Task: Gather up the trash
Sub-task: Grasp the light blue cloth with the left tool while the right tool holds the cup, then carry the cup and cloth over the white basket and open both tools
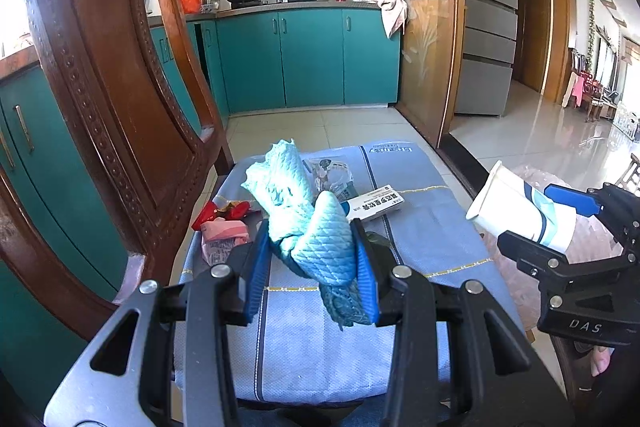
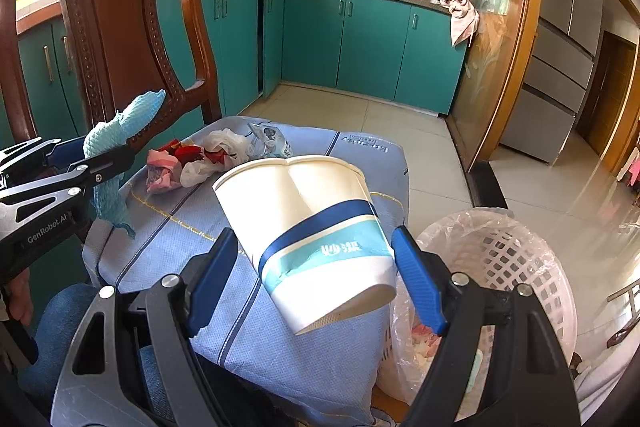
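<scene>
Paper cup (image 2: 316, 231), white with blue bands, sits clamped at its base in the right gripper (image 2: 316, 267), mid-frame above the blue cloth-covered surface (image 2: 320, 367). Its bottom is cut from sight in the left wrist view. Only the right view shows the lined white basket (image 2: 516, 267) at lower right. The left gripper (image 1: 312, 263) pinches a teal quilted rag (image 1: 304, 223), which hides part of the wrappers (image 1: 224, 227) and the small box (image 1: 374, 205). 1 wooden chair back (image 1: 100, 67) fills the upper left.
</scene>
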`<state>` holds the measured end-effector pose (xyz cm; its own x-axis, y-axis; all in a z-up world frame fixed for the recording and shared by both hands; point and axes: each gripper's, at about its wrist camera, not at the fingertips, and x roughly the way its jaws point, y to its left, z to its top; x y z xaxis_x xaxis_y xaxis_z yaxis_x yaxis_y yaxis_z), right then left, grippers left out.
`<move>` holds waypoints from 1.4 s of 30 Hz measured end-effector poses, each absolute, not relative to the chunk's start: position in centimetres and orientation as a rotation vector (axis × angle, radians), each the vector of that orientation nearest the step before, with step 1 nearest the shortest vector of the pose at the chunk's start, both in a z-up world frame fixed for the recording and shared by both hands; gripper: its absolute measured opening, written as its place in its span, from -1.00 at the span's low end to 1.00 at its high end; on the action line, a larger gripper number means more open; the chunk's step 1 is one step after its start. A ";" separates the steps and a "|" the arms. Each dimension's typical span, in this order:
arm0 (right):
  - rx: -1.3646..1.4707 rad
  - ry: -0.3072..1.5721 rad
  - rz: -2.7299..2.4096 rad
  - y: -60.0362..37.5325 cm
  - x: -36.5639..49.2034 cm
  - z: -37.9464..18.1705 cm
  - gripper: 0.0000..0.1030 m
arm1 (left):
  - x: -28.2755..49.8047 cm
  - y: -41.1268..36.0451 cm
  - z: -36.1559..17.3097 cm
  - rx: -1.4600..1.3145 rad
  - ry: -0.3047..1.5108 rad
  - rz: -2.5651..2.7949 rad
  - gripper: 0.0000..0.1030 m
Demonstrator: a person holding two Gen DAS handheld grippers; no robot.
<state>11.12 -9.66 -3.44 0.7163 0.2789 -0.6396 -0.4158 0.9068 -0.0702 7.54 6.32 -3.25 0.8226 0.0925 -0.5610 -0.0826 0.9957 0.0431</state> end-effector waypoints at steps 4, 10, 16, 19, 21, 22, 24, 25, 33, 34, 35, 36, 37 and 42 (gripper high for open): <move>-0.216 0.675 0.390 -9.7 10.9 -3.6 0.51 | 7.4 6.3 -3.3 0.017 0.598 0.093 -0.23; -0.212 0.674 0.390 -9.8 10.9 -3.6 0.51 | 7.1 6.2 -3.3 0.018 0.595 0.094 -0.23; -0.214 0.677 0.390 -9.9 10.9 -3.6 0.51 | 7.0 6.2 -3.3 0.017 0.599 0.092 -0.23; -0.215 0.680 0.391 -9.8 10.9 -3.7 0.51 | 7.0 6.1 -3.3 0.017 0.601 0.089 -0.23; -0.217 0.681 0.393 -9.6 11.0 -3.7 0.51 | 7.0 6.1 -3.2 0.018 0.603 0.086 -0.23; -0.219 0.681 0.393 -9.6 11.1 -3.6 0.51 | 7.0 6.1 -3.2 0.019 0.604 0.084 -0.23; -0.220 0.681 0.396 -9.5 11.1 -3.6 0.50 | 7.1 6.1 -3.2 0.022 0.605 0.082 -0.23; -0.221 0.682 0.398 -9.4 11.1 -3.6 0.50 | 7.1 6.1 -3.2 0.023 0.605 0.081 -0.23; -0.228 0.690 0.409 -8.9 11.2 -4.0 0.51 | 7.4 6.2 -3.3 0.022 0.610 0.078 -0.23; -0.229 0.691 0.410 -8.8 11.2 -4.1 0.51 | 7.4 6.2 -3.4 0.022 0.611 0.079 -0.23; -0.230 0.693 0.411 -8.7 11.2 -4.2 0.50 | 7.4 6.3 -3.5 0.021 0.612 0.078 -0.23; -0.231 0.695 0.412 -8.7 11.3 -4.2 0.51 | 7.4 6.3 -3.5 0.021 0.614 0.077 -0.23; -0.231 0.697 0.412 -8.7 11.3 -4.3 0.51 | 7.4 6.3 -3.6 0.021 0.615 0.077 -0.23; -0.233 0.706 0.413 -8.4 11.4 -4.7 0.51 | 7.5 6.3 -3.8 0.020 0.622 0.077 -0.23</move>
